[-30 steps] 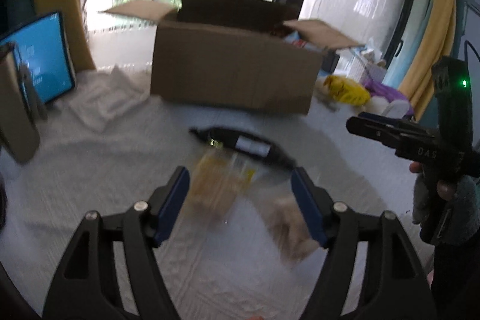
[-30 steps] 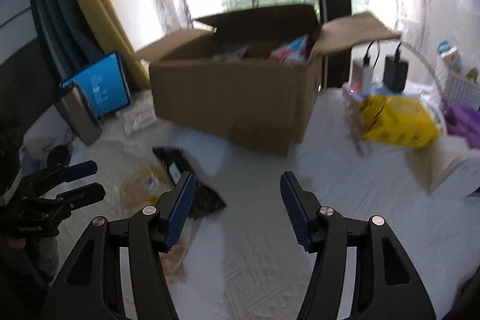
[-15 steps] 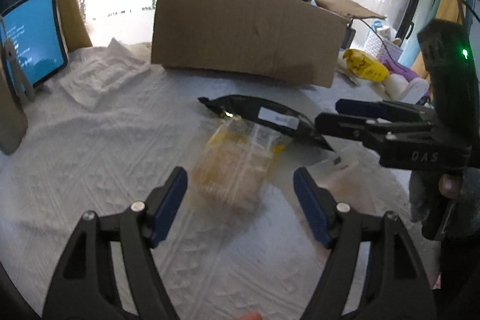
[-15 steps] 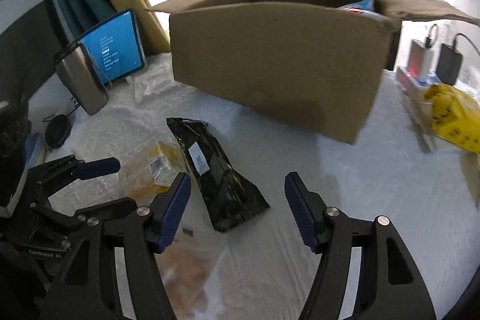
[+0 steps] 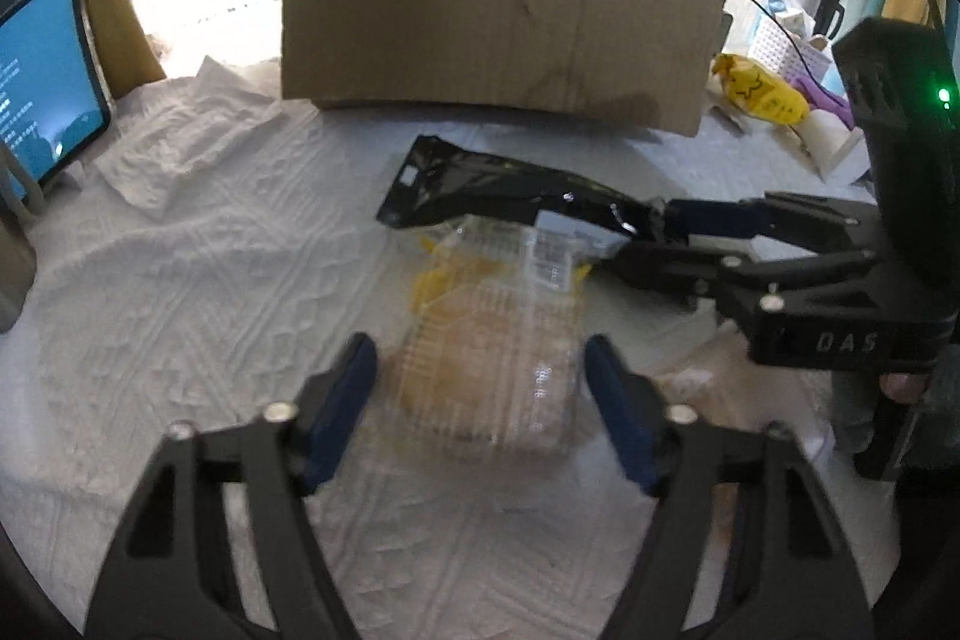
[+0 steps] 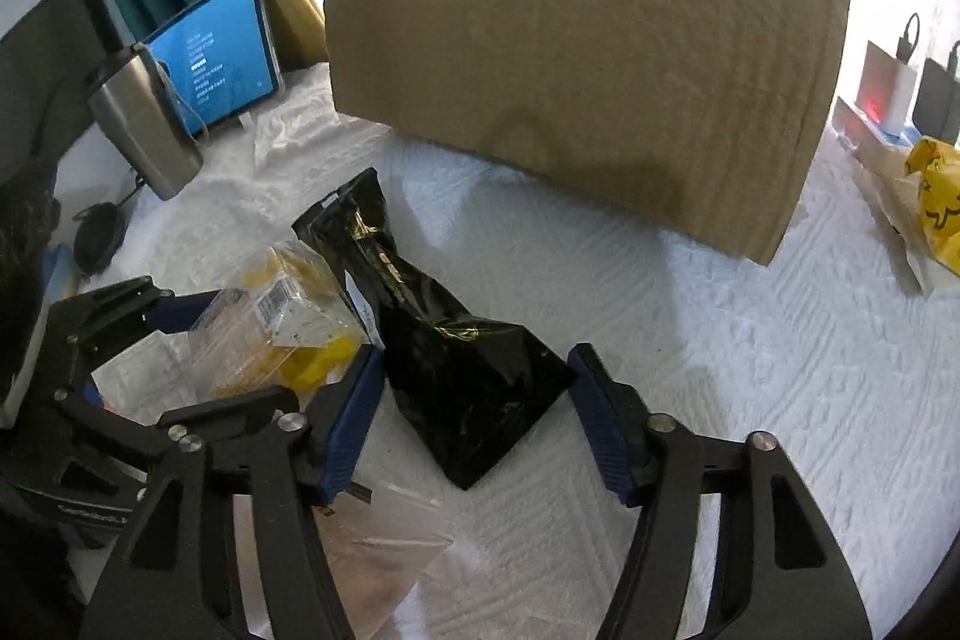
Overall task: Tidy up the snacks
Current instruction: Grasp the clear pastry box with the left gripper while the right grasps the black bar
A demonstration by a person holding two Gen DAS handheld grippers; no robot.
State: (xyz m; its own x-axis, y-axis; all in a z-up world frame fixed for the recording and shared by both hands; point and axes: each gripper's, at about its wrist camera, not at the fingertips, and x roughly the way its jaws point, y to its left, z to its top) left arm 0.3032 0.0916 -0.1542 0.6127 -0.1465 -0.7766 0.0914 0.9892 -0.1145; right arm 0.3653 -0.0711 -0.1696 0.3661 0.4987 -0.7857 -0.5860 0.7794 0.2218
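Both grippers have dropped closer to the snack packs since a second ago, their jaws just closing in partway.

Left gripper (image 5: 480,388) now straddles the clear pack of yellow snacks (image 5: 498,340), pads just beside its edges, not visibly pressing. Right gripper (image 6: 474,412) straddles the wide end of the black pouch (image 6: 456,358), jaws apart, not clamping it. Both packs lie touching on the white cloth (image 6: 750,340), in front of the cardboard box (image 6: 576,70). Counted: two grippers, one box, one black pouch, one clear yellow pack, one more clear bag (image 6: 384,538) under the right gripper, one tablet (image 6: 216,58) at the left.
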